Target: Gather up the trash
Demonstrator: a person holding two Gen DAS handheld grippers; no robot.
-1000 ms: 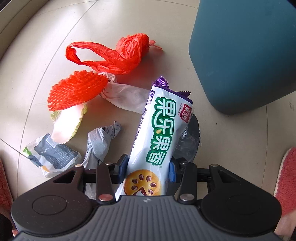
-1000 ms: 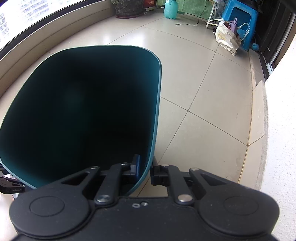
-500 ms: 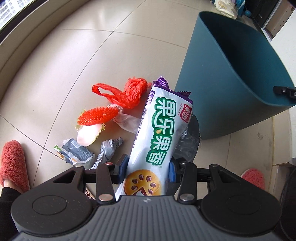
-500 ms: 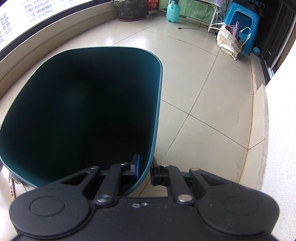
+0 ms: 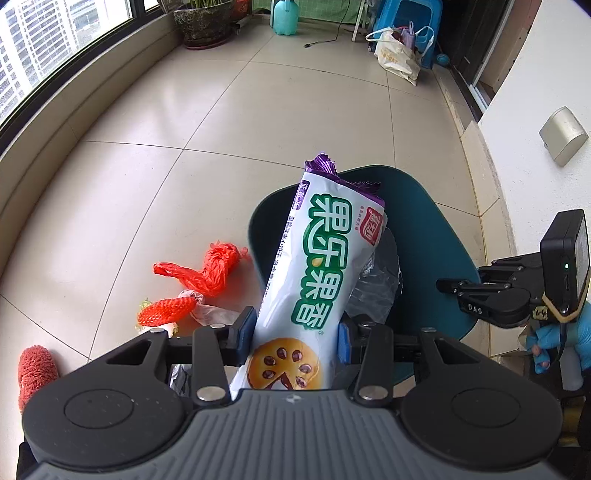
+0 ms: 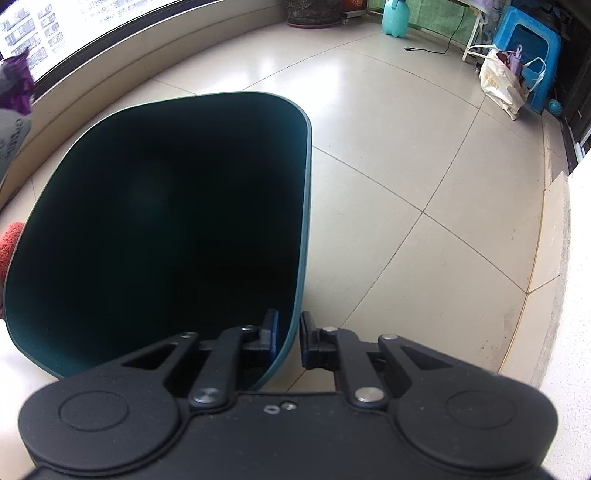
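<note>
Lifting: left hand-held gripper (image 5: 297, 334) clamps wrapper (image 5: 321, 280), now before bin (image 5: 432, 236); right hand-held gripper (image 6: 289, 336) pinching rim.

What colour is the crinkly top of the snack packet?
Purple. The snack packet shows it best in the left wrist view, at its sealed end.

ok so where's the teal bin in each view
Left wrist: the bin sits centre-right, partly behind the snack packet in the left gripper.
Right wrist: the bin fills the left half, rim pinched by the right gripper.
Shared landmark: the blue stool.
</note>
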